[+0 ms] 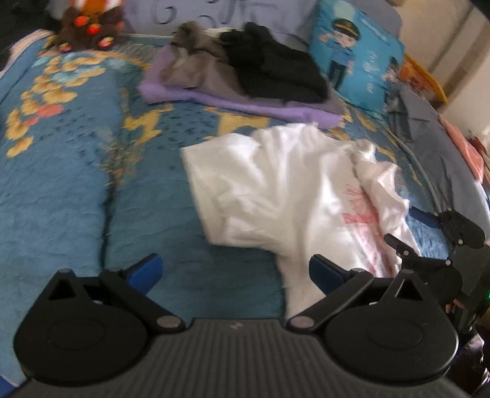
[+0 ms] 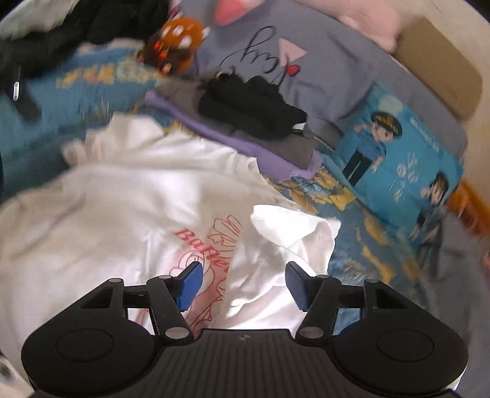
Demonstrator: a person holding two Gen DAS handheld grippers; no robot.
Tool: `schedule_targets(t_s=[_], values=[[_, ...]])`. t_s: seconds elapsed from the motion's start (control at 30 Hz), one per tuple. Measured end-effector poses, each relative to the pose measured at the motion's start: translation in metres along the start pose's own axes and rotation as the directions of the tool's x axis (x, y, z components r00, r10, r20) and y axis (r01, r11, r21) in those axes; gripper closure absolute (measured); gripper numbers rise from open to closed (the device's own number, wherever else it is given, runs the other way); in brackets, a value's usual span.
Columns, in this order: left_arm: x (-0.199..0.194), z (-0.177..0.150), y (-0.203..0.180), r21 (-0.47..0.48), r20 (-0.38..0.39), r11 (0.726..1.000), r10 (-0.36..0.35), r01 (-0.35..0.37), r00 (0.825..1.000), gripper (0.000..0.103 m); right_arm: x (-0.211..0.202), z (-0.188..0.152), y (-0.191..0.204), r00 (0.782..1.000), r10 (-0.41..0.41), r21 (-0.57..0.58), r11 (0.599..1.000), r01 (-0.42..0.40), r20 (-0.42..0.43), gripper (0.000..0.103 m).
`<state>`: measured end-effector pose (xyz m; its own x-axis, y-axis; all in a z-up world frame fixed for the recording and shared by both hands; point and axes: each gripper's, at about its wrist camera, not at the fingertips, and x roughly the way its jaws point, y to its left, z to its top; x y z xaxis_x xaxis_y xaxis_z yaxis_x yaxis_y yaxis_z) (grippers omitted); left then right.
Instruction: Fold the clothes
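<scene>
A white T-shirt (image 1: pixel 291 183) with a red line drawing and red lettering lies crumpled on a blue patterned bedspread (image 1: pixel 76 183). My left gripper (image 1: pixel 235 272) hovers open at the shirt's near left corner, and only the hem lies under its right finger. My right gripper (image 2: pixel 243 284) is open above the printed T-shirt (image 2: pixel 122 220). A folded-over flap sits just ahead of it, and the pads do not press on the cloth. Its black linkage (image 1: pixel 453 232) shows at the right edge of the left wrist view.
Behind the shirt is a pile of clothes: purple (image 1: pixel 214 98), grey, and black (image 1: pixel 275 70) on top. A blue cartoon pillow (image 1: pixel 358 52) and grey bedding (image 1: pixel 435 137) lie to the right. A brown plush toy (image 1: pixel 88 27) sits far left. The bedspread left of the shirt is bare.
</scene>
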<state>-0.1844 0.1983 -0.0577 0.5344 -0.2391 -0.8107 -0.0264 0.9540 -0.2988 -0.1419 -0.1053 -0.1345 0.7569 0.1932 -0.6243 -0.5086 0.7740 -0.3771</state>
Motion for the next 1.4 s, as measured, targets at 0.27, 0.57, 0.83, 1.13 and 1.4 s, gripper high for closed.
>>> schedule_targets(t_s=[0.27, 0.57, 0.83, 1.13, 1.4], values=[[0.013, 0.017, -0.055, 0.118, -0.009, 0.991, -0.054, 0.055, 0.999, 0.000, 0.020, 0.020, -0.057, 0.966, 0.259, 0.042, 0.965, -0.259, 0.007, 0.041], [0.025, 0.017, -0.095, 0.156, -0.040, 0.981, -0.109, 0.114, 0.993, 0.000, 0.042, 0.031, -0.077, 0.894, 0.416, 0.083, 0.909, -0.408, -0.165, 0.099], [0.023, 0.010, -0.107, 0.170, -0.058, 0.976, -0.125, 0.134, 0.990, 0.000, 0.034, -0.028, -0.136, 0.875, 0.468, 0.588, 0.744, -0.318, -0.119, 0.099], [0.013, 0.011, -0.120, 0.202, -0.061, 0.971, -0.122, 0.131, 0.991, 0.000, 0.038, -0.099, -0.156, 0.871, 0.491, 0.900, 0.369, -0.231, 0.022, 0.065], [0.011, 0.011, -0.120, 0.200, -0.055, 0.972, -0.113, 0.122, 0.992, 0.000, 0.012, -0.065, -0.164, 0.963, 0.268, 0.807, 0.561, -0.182, 0.031, 0.054]])
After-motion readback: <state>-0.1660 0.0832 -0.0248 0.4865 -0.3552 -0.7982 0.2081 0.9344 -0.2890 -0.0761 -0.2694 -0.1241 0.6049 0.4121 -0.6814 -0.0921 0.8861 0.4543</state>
